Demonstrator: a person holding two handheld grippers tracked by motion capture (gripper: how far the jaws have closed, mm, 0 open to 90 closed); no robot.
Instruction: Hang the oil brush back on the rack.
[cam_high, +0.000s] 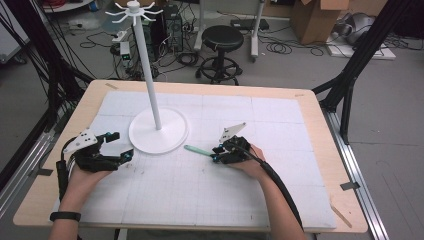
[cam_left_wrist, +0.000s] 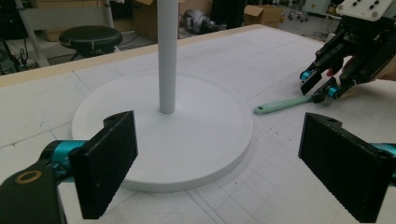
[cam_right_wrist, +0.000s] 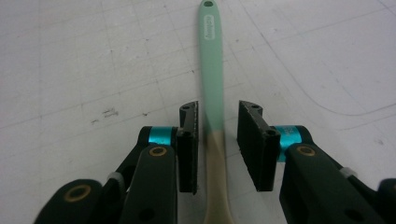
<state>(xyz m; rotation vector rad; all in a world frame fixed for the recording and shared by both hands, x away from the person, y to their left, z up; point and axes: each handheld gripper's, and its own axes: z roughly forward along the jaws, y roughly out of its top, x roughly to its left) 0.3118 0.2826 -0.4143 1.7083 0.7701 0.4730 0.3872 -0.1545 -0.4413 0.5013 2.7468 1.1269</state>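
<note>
Two tools were at work over the white gridded table (cam_high: 210, 200). The right tool (cam_right_wrist: 217, 140) had its black jaws straddling the long mint-green spoon-like utensil with a tan lower part (cam_right_wrist: 212, 70), one pad on each side of the handle where green turned to tan. A narrow gap showed on both sides, so the jaws were nearly closed but not yet gripping. The utensil lay flat on the table, its handle running straight ahead of the tool, the hanging hole at the far tip; that alignment suited a pinch across the thin handle. The left tool (cam_left_wrist: 219, 163) stood wide open and held nothing. Just ahead of it stood the round white base of the tall white hook stand (cam_left_wrist: 163, 135), probably waiting to steady it.
</note>
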